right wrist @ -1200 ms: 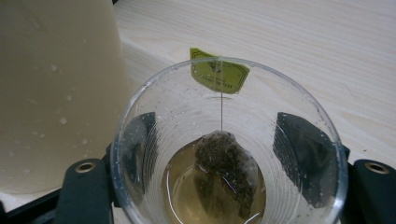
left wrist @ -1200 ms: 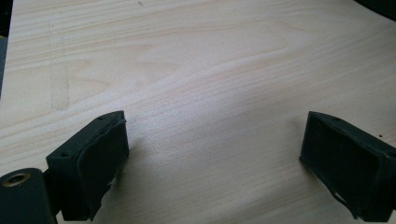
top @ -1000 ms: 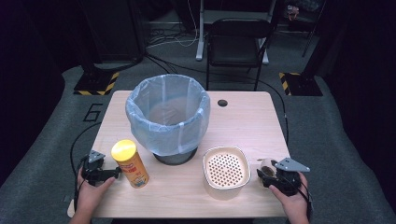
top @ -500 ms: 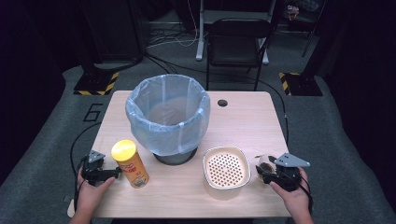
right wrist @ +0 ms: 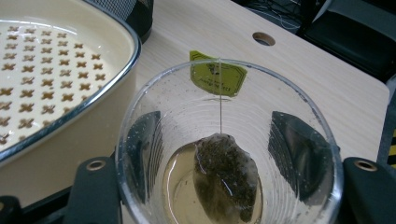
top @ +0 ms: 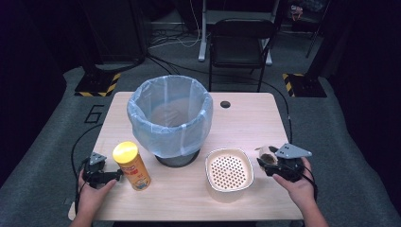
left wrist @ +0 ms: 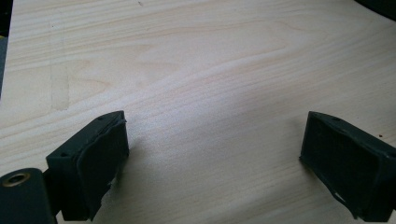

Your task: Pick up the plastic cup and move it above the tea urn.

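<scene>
A clear plastic cup (right wrist: 243, 107) holds a wet tea bag (right wrist: 224, 172) in a little brown liquid, with a green tag (right wrist: 217, 77) hanging over its rim. My right gripper (right wrist: 222, 154) is shut on the cup; its jaws have just been closing on it, one pad against each side. In the high view the cup (top: 267, 155) and right gripper (top: 270, 163) are just right of a cream perforated dish (top: 229, 172). My left gripper (top: 112, 176) rests open beside a yellow-lidded chip can (top: 133, 166). Bare wood lies between the left gripper's (left wrist: 215, 158) jaws.
A large bin lined with a pale blue bag (top: 170, 113) stands mid-table behind the can and dish. The wooden table (top: 250, 127) has a cable hole (top: 225, 104) at the back. A black chair (top: 241, 38) stands beyond the table. The dish (right wrist: 56, 70) is close left of the cup.
My right gripper has lifted a little with the cup between its jaws, beside the dish. The left gripper and the can have stayed put.
</scene>
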{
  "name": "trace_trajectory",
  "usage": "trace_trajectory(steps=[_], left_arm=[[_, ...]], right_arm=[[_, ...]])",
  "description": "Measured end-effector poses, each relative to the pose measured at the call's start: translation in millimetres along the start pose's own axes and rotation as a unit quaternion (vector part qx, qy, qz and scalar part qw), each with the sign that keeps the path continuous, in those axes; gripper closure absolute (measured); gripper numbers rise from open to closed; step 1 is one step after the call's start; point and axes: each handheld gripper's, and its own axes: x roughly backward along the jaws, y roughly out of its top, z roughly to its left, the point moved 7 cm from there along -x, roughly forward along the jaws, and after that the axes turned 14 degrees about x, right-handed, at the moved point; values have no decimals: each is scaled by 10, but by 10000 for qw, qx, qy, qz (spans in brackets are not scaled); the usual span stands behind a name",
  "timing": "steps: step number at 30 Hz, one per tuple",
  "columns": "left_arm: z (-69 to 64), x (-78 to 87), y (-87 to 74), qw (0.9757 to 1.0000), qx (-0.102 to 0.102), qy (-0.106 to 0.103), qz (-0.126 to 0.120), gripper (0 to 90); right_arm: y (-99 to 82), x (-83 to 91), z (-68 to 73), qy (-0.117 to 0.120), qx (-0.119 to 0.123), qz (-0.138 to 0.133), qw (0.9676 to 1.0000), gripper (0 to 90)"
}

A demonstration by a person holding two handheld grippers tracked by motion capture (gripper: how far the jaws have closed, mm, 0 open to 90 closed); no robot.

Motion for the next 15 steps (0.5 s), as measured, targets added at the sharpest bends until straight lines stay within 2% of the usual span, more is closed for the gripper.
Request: trace_trajectory(steps=[3, 5, 9, 14, 15], left_arm=[[0, 0, 0, 10000, 1, 1, 0, 73], [0, 0, 0, 10000, 0, 1, 1, 74], [0, 0, 0, 10000, 0, 1, 1, 73], [0, 1, 0, 10000, 3, 8, 19, 73], [-1, 1, 0, 10000, 8, 5, 17, 73]], right_arm=[[61, -22, -56, 40, 76, -56, 9999, 347], [104, -39, -86, 121, 10, -94, 9999, 347], [184, -93, -143, 200, 81, -134, 9997, 347], [278, -161, -194, 273, 283, -226, 9990, 349], [289, -169, -196, 281, 258, -245, 9990, 349]])
